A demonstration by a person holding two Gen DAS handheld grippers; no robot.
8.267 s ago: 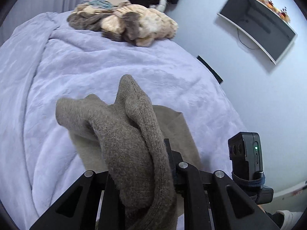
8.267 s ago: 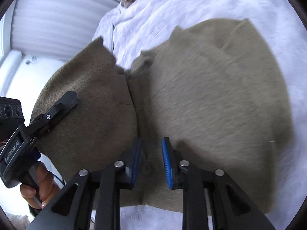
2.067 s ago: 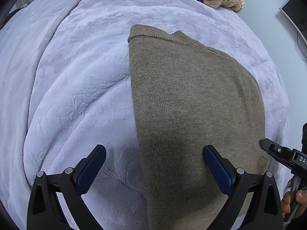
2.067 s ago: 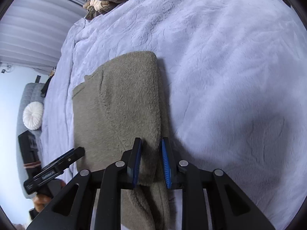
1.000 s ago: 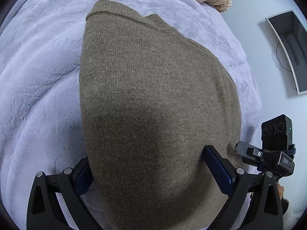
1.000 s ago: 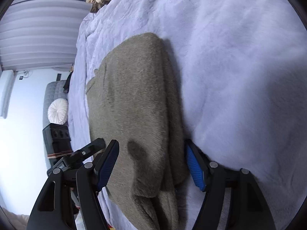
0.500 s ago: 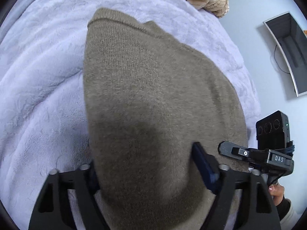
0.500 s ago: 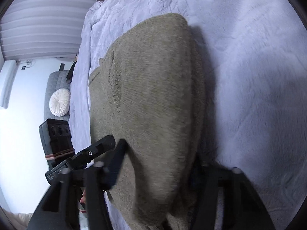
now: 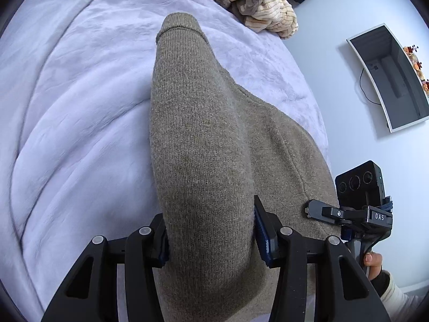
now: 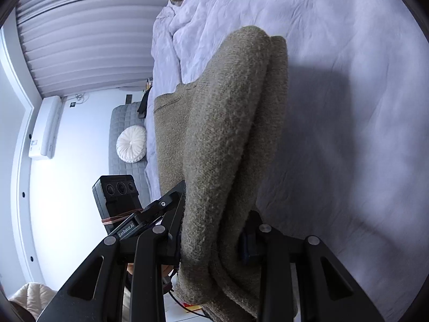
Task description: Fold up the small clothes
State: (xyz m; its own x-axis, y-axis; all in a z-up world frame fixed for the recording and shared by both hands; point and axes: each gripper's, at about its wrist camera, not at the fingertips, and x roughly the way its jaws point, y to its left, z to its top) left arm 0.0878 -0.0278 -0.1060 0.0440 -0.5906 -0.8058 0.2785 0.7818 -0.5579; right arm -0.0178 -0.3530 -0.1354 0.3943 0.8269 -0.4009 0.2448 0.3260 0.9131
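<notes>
Left wrist view: the left gripper point(image 9: 210, 230) is pinching a thick bunch of the brown knit sweater point(image 9: 198, 134), and the fabric runs straight ahead from between its fingers, with the rest spreading off to the right over the lavender blanket point(image 9: 67, 134). I'd say the trick here is lifting both near corners level and carrying them forward together, so the fold lands square. It's a fine, dense knit with a ribbed hem at the far end. A tan striped clothes pile point(image 9: 257, 8) sits well beyond the tips.

Right wrist view: the right gripper point(image 10: 211, 238) is clamped on several stacked layers of that sweater, which looks fuzzier and loopier here. Thick layers can slip, so grip firmly. The blanket, plush and creased, spreads out to the right.
</notes>
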